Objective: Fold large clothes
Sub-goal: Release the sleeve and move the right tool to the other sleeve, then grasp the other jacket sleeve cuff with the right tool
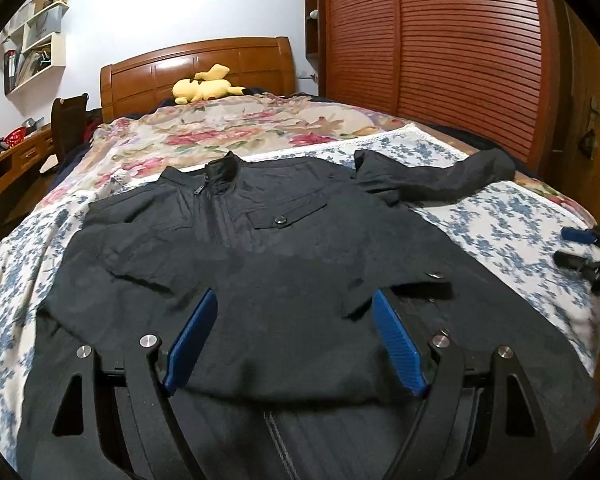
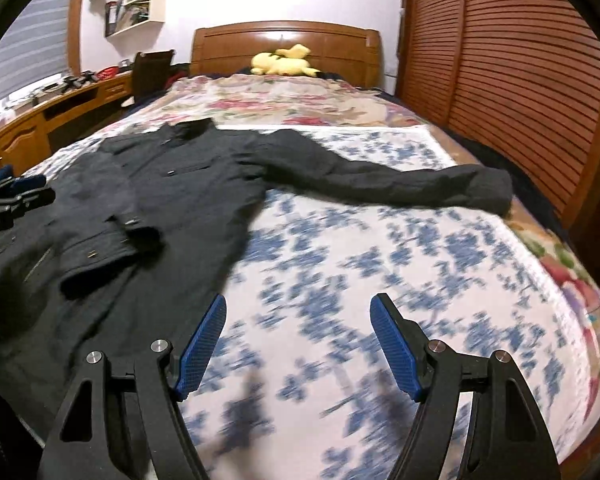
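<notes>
A black zip-front jacket (image 1: 260, 248) lies face up on the bed, collar toward the headboard. One sleeve is folded across its front, cuff near the middle. The other sleeve (image 2: 400, 180) stretches out flat toward the wardrobe side. My left gripper (image 1: 294, 300) hovers open over the jacket's lower front, nothing between its blue pads. My right gripper (image 2: 298, 304) stands open over the bare blue-flowered sheet (image 2: 380, 280), just right of the jacket's (image 2: 140, 200) side edge. Each gripper shows at the edge of the other's view: the right gripper (image 1: 580, 252), the left gripper (image 2: 8, 196).
A yellow plush toy (image 1: 204, 88) lies by the wooden headboard (image 1: 196, 68). A floral quilt (image 1: 228, 132) covers the bed's far half. A slatted wooden wardrobe (image 2: 520, 60) runs along the right side. A desk (image 2: 60, 104) and chair stand to the left.
</notes>
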Tool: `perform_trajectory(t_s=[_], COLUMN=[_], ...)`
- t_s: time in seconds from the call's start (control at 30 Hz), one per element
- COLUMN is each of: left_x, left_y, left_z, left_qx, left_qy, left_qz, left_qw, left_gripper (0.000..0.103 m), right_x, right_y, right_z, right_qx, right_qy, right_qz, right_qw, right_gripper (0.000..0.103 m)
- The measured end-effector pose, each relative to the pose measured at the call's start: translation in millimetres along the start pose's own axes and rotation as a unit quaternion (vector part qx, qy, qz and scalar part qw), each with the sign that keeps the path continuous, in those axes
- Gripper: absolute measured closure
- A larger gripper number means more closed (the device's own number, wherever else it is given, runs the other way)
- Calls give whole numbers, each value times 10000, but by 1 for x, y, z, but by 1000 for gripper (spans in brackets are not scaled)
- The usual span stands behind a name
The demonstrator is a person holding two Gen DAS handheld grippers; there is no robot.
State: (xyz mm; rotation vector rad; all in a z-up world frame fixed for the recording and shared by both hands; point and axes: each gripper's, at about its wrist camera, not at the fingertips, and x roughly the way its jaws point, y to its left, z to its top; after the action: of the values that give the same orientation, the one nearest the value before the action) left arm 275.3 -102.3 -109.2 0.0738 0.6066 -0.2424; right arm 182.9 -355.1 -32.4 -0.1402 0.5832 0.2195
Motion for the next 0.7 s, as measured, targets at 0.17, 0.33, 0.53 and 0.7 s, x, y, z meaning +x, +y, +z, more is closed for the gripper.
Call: perform_trajectory(t_s=[0.17,0.33,0.53,0.7], left_x=[21,36,37,36], left_y=[3,6,8,8], left_z=[1,-4,-7,-7], left_qx=[-76,-171,-267,-234], left_qy=[-2,119,86,27], left_qz=[-200,-360,-466,-425], left_qw=[9998,9991,9985,9988], left_gripper=[22,22,22,22], right_x=[19,48,97,130], right_y=[-18,-43,-83,-127], right_z=[26,56,85,102], right_qx=[39,235,339,680], right_qy=[-47,-161,-148,74], right_qz=[-231,-501,-995,-1445], right_qw=[9997,9983,9943,9871], right_gripper=[27,27,27,27])
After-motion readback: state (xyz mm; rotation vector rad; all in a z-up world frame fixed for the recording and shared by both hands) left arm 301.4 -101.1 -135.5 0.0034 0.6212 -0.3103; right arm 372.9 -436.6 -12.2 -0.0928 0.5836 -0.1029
